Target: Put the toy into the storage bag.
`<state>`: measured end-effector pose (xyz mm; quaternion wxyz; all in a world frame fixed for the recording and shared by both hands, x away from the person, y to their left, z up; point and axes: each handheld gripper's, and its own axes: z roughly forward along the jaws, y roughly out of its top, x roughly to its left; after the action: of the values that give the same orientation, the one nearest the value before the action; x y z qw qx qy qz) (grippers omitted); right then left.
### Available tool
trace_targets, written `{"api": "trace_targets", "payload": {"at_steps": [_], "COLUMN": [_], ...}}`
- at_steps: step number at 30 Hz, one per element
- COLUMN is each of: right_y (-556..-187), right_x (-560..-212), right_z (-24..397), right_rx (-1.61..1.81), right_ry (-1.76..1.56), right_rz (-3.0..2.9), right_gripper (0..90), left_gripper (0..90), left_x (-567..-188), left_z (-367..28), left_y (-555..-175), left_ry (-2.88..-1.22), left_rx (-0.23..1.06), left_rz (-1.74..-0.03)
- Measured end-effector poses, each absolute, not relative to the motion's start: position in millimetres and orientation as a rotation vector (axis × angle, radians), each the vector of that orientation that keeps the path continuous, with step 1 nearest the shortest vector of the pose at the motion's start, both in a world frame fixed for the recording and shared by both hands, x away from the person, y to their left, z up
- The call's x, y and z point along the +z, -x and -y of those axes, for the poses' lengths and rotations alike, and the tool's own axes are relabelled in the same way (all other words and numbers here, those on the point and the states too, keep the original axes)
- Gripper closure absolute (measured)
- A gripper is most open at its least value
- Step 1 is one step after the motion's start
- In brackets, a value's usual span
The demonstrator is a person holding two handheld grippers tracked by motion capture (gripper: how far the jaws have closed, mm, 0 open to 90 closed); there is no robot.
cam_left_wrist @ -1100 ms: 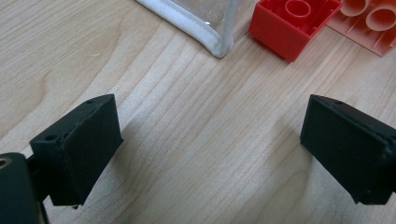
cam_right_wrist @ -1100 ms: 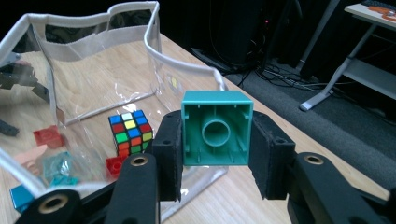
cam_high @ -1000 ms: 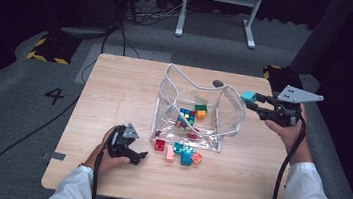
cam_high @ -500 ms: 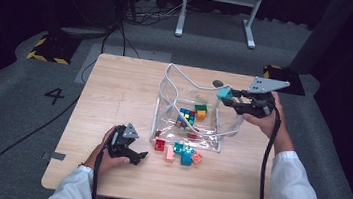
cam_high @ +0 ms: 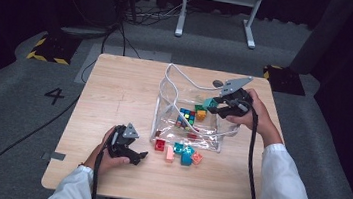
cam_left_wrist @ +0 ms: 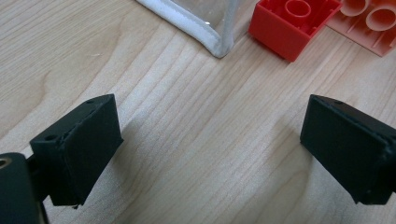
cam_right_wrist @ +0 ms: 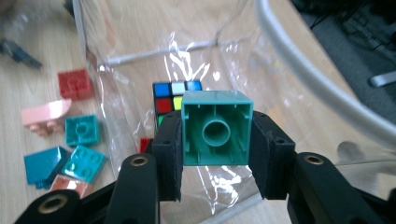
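My right gripper (cam_high: 210, 105) (cam_right_wrist: 217, 140) is shut on a teal-green brick (cam_right_wrist: 217, 128) (cam_high: 209, 103), its hollow underside facing the camera. It hangs over the clear plastic bag (cam_high: 173, 91) (cam_right_wrist: 280, 60), above a colour cube (cam_right_wrist: 175, 95) (cam_high: 186, 116) lying inside. An orange brick (cam_high: 201, 114) lies in the bag too. My left gripper (cam_high: 134, 156) (cam_left_wrist: 210, 140) rests low on the wooden table (cam_high: 115, 92) (cam_left_wrist: 196, 154), open, with bare wood between its jaws. A red brick (cam_left_wrist: 292, 21) (cam_high: 159, 145) lies just beyond them, beside the bag's white corner (cam_left_wrist: 215, 44).
Loose bricks lie on the table in front of the bag: pink (cam_high: 170, 153) (cam_right_wrist: 44, 114), teal (cam_high: 183, 153) (cam_right_wrist: 81, 130), salmon (cam_high: 197, 157) and red (cam_right_wrist: 74, 84). Dark floor surrounds the table; a white stand (cam_high: 218, 3) is behind it.
My right gripper has carried the teal-green brick leftward from beside the bag to over its opening. The left gripper has stayed put.
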<state>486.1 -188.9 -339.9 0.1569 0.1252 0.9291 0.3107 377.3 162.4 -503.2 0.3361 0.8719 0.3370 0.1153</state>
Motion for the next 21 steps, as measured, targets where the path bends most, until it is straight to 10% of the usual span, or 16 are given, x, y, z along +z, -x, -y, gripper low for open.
{"api": "trace_targets", "payload": {"at_steps": [21], "right_y": [-496], "right_x": [-357], "right_z": [207], "right_rx": [0.416], "right_ry": [-0.419], "right_rz": [-2.752], "right_gripper": [59.2], "left_gripper": [5.3], "left_x": [-503], "left_z": [-162], "left_y": [-377], "left_ry": [-2.272], "left_rx": [0.298], "left_rz": [-0.88]}}
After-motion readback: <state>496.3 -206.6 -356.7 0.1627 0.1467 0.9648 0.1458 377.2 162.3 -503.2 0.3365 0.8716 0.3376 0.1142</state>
